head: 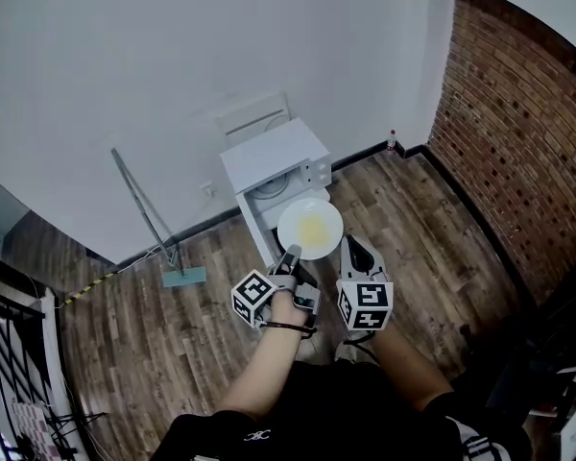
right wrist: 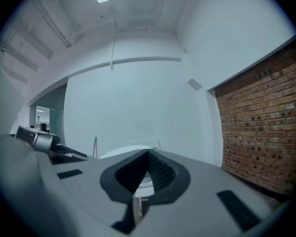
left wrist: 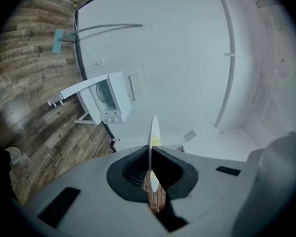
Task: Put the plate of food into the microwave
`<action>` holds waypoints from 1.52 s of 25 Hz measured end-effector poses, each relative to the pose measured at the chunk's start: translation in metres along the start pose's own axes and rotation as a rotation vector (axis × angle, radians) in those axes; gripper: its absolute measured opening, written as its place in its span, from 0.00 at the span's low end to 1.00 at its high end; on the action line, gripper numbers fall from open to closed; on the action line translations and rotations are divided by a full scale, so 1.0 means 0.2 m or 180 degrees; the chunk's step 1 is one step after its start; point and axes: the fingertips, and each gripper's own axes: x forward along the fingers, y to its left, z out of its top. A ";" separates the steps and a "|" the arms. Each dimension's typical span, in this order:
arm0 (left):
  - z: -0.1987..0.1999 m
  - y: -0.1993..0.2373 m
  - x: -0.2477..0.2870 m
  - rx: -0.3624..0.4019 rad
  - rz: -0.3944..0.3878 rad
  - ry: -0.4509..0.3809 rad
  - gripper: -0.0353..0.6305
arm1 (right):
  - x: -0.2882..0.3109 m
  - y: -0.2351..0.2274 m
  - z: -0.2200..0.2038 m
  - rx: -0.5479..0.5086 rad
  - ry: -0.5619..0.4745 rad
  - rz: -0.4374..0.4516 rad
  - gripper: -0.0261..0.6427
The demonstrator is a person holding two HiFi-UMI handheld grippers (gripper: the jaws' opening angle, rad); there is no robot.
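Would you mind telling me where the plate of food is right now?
In the head view the plate is at centre, its near-left edge clamped in the left gripper, just in front of the white microwave.

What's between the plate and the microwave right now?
Nothing. In the head view the plate, clamped in the left gripper, hangs right in front of the microwave; the left gripper view shows no object between them either.
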 end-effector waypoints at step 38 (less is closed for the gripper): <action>0.74 0.19 1.46 -0.0127 -0.0008 -0.0384 0.07 | 1.63 -0.31 0.03 -0.0513 0.0528 0.0403 0.05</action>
